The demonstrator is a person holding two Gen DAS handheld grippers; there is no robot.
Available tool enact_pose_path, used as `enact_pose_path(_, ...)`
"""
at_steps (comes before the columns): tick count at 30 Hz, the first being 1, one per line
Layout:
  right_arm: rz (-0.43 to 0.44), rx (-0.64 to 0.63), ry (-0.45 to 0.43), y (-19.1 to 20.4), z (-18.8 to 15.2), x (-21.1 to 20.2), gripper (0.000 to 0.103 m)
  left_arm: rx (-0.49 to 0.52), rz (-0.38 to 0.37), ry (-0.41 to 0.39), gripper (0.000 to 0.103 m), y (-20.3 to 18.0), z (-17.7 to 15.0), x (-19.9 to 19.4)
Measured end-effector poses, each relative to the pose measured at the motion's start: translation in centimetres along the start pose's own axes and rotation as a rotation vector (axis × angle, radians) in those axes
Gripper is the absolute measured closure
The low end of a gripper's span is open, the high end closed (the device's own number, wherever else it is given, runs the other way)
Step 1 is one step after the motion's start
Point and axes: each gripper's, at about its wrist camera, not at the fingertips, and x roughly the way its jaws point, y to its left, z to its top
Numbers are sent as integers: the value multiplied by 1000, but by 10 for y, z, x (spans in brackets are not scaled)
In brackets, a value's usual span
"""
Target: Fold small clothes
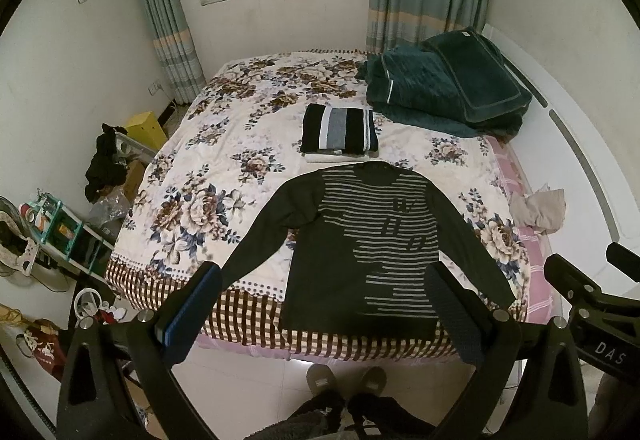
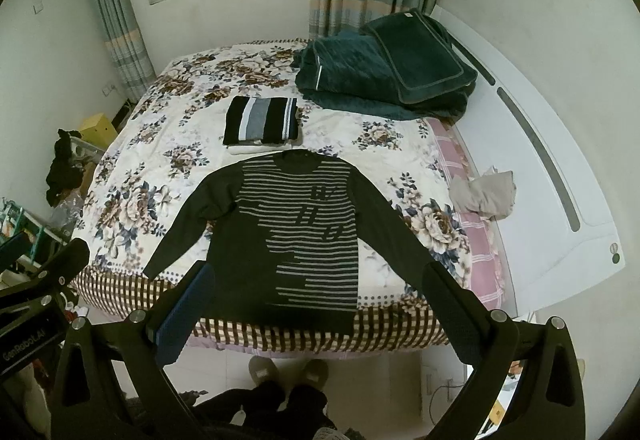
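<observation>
- Dark striped sweater lay spread face-up on the bed, near the foot edge, hem twd the person, collar twd the window; both sleeves angled out & down.
- Left claw hung above the foot of the bed w/ fingers spread wide, nothing between them; same for the right claw (released, empty, clear of the cloth).
- Step in hand, as I judged it: garment laid out flat, first fold not yet begun.
- Next move prob. called for each claw to drop to a sleeve or shoulder edge, pinch only the top layer, and bring it in across the body w/o dragging the hem off the bed edge.
- Left sleeve cuff reached the checked border of the bedspread; the right sleeve end sat behind the left claw's far finger in that view, so its cuff was partly hidden.
- Already-folded striped stack sat just beyond the collar, close enough to get bumped if the sweater slid fwd.
- Teal quilt pile at the far right corner, well apart; crumpled beige garment at the right edge of the bed, prob. next in line.
- Person's slippers on the floor below; clutter left of the bed didn't obstruct.
</observation>
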Motion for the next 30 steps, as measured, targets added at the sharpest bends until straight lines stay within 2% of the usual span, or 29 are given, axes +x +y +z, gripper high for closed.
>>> enact_pose_path(30, 2, -4, -15, -3, 22, -3, 0, -13, -13, -15, 0, -11, 8, -3)
